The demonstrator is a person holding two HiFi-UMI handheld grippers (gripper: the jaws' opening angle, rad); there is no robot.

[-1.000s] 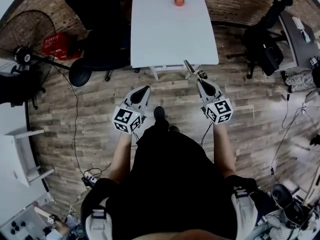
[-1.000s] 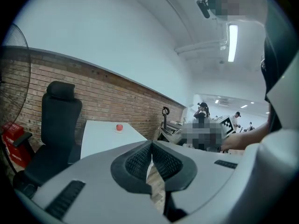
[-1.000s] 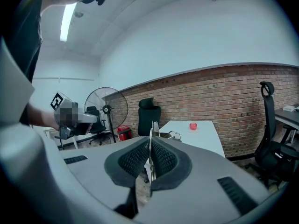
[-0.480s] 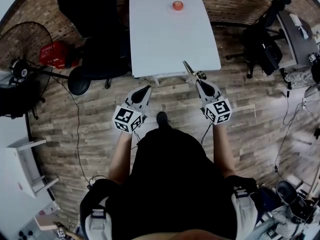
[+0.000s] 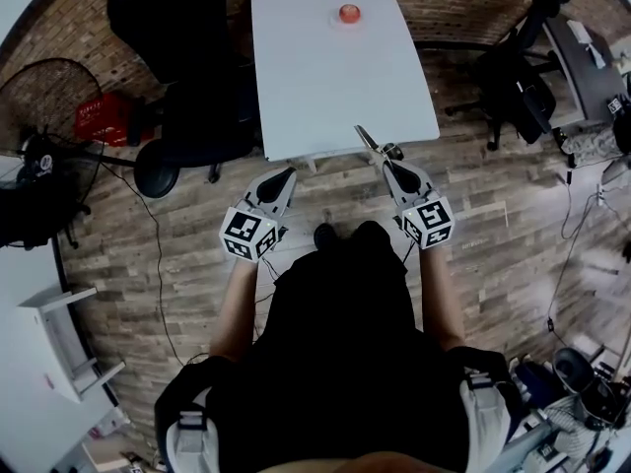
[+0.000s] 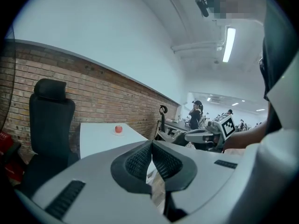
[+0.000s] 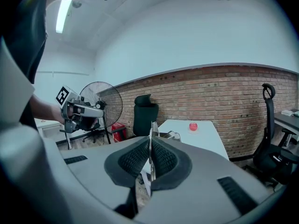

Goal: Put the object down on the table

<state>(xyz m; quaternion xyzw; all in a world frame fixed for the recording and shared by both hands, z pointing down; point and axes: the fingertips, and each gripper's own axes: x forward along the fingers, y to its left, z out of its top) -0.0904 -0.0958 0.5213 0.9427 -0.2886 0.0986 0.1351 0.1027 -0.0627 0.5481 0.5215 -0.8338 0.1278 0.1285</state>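
My right gripper (image 5: 386, 164) is shut on a thin metal object (image 5: 371, 142) that looks like scissors; its blade sticks out ahead of the pads over the near edge of the white table (image 5: 335, 77). In the right gripper view the blade (image 7: 152, 127) stands upright between the shut pads of the right gripper (image 7: 150, 146). My left gripper (image 5: 288, 173) is shut with nothing in it and hangs over the wooden floor just short of the table. In its own view the left gripper (image 6: 152, 146) has its pads pressed together. A red round thing (image 5: 348, 13) sits at the table's far end.
A black office chair (image 5: 187, 57) stands left of the table, with a floor fan (image 5: 49, 116) and a red crate (image 5: 99, 118) further left. Another black chair (image 5: 513, 77) and a desk (image 5: 592, 47) are at the right. Cables run across the floor.
The person has stepped towards the table. Both grippers are nearer its front edge, and the metal object's tip now reaches over it. Both stay shut.
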